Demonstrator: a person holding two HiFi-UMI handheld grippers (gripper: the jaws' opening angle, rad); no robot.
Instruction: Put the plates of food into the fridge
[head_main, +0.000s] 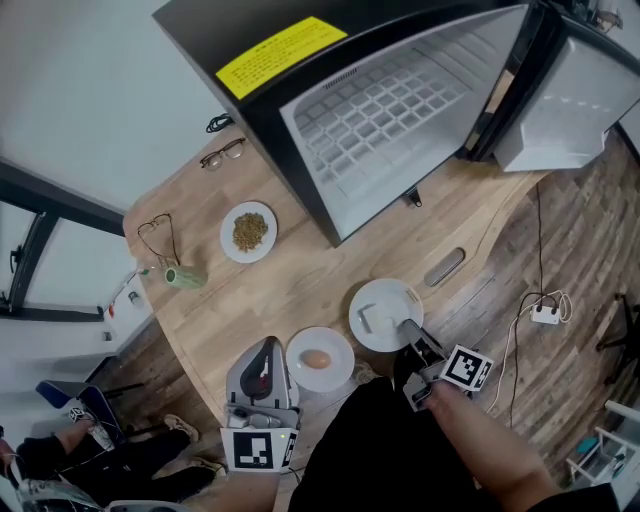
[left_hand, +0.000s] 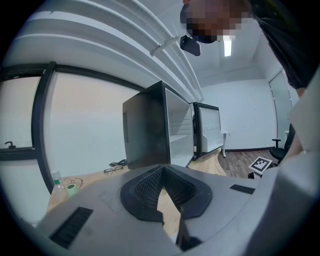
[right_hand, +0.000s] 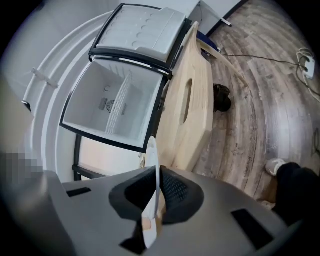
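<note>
Three plates lie on the wooden table (head_main: 300, 280). My right gripper (head_main: 406, 329) is shut on the near rim of a white plate (head_main: 384, 312) holding a pale piece of food; in the right gripper view that rim (right_hand: 152, 165) runs edge-on between the pads, tilted. A plate with an egg (head_main: 320, 359) sits to its left. My left gripper (head_main: 268, 348) rests beside the egg plate, shut and empty. A plate of brown food (head_main: 248, 232) lies farther back. The black fridge (head_main: 330, 90) stands open behind, its white inside (right_hand: 115, 102) empty.
Two pairs of glasses (head_main: 222, 153) (head_main: 157, 233) and a green cup (head_main: 184, 277) lie at the table's left. A grey bar (head_main: 444, 266) lies to the right of the white plate. The fridge door (head_main: 560, 90) swings out right. A power strip (head_main: 546, 314) with cables lies on the floor.
</note>
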